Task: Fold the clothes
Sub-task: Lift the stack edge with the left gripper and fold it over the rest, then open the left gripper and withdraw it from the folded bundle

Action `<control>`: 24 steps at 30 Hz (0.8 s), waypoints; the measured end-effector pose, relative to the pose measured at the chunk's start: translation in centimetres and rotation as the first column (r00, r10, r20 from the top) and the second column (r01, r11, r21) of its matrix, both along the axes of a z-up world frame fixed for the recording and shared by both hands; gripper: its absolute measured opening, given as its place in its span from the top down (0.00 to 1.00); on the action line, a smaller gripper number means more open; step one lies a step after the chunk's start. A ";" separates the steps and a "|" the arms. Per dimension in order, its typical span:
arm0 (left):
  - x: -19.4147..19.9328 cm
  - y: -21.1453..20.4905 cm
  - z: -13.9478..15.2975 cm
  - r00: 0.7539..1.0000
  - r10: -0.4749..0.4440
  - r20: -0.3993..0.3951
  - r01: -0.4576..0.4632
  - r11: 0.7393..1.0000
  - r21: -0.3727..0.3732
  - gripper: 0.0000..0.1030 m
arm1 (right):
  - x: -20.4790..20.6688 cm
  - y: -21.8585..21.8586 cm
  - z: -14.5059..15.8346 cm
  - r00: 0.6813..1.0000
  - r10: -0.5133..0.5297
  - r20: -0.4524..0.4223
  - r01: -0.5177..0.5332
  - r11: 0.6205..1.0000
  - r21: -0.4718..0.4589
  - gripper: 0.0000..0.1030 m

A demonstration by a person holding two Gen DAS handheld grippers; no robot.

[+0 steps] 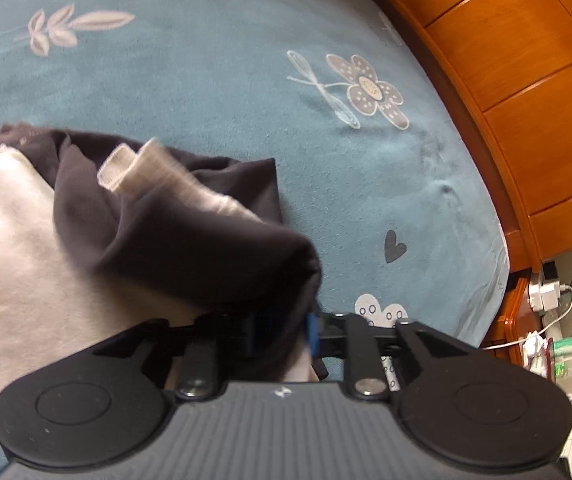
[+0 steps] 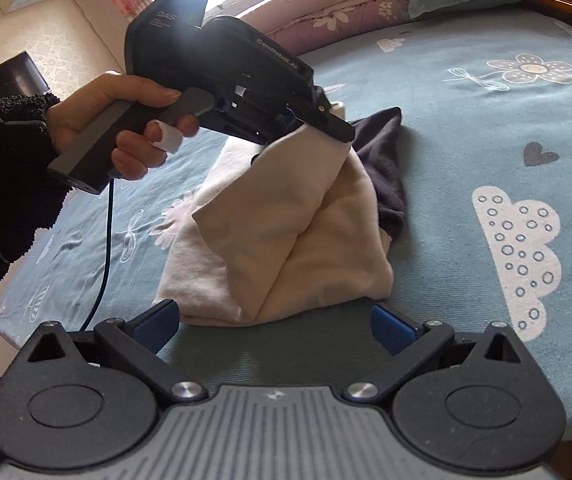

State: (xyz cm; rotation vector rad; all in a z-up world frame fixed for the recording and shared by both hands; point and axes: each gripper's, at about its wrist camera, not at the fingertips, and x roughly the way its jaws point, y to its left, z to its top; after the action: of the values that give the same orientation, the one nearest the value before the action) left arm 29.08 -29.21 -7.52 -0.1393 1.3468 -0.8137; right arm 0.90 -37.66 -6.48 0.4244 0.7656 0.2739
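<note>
- Nearest, the right hand-held gripper (image 2: 275, 330) hovers low over the bed (image 2: 466, 168), its blue fingers spread wide apart with nothing between them.
- Just beyond lies the cream-and-dark sweatshirt (image 2: 286, 240), half folded.
- Farther, the left hand-held gripper (image 2: 326, 120) is clamped on a lifted fold of it.

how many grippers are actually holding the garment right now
1. The black left gripper is shut on the cream and dark cotton garment, lifting a fold. The black right gripper hangs open before its near edge.
</note>
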 end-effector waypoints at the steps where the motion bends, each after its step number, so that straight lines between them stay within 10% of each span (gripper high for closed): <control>1: -0.1 -0.1 -0.2 1.000 0.003 -0.011 -0.003 1.000 -0.008 0.63 | 0.0 -0.1 0.0 1.000 -0.005 -0.001 0.005 1.000 -0.001 0.00; 12: -3.7 3.3 3.4 0.990 -0.034 0.135 0.043 0.997 -0.065 0.51 | -0.2 0.3 0.5 1.000 -0.027 0.004 0.027 0.999 -0.021 0.00; 21: -8.9 9.4 1.4 0.906 -0.136 0.400 0.112 0.990 0.083 0.43 | -0.7 0.6 1.0 0.999 -0.035 0.007 0.035 0.999 -0.030 0.00; 24: -7.4 11.3 0.2 0.951 -0.050 0.306 0.045 0.999 0.023 0.43 | -0.8 0.9 1.3 0.999 -0.033 0.009 0.033 0.999 -0.042 0.00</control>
State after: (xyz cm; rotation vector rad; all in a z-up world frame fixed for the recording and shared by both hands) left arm 21.73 -17.89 -7.37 0.0324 1.0659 -0.8275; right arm 0.12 -36.72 -5.23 0.3956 0.7540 0.2282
